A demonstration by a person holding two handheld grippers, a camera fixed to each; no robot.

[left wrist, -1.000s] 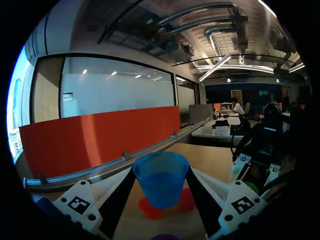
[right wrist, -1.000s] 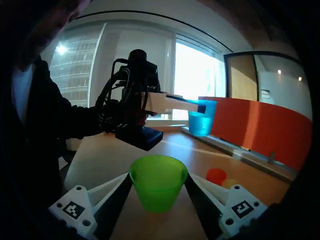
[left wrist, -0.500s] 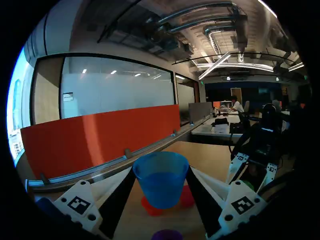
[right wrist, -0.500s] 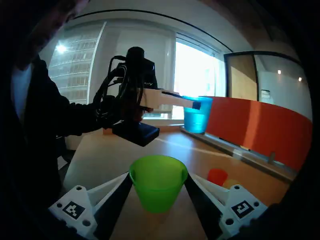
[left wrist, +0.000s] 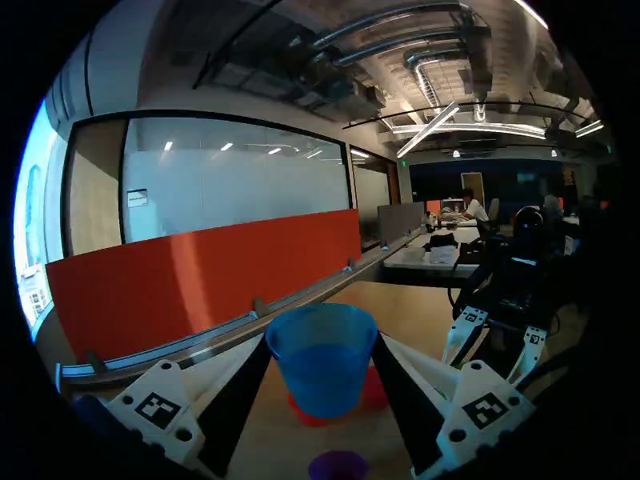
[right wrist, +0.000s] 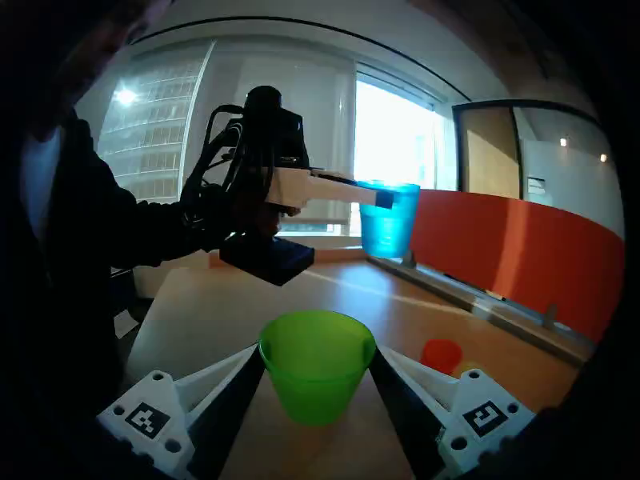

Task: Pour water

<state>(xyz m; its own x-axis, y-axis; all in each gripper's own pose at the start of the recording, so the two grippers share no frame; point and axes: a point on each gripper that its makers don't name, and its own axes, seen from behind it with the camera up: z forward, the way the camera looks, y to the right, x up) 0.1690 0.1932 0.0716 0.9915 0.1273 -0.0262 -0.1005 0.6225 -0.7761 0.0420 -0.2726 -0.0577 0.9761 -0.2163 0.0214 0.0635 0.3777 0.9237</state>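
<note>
Blue cup (left wrist: pixel 322 360) slightly higher, upright, half-full

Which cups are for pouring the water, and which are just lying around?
For the job: see-through blue plastic cup holding water, in the left gripper; green plastic cup, in the right gripper.
Lying about: red plastic cup on the wooden desk; small purple cup.
</note>
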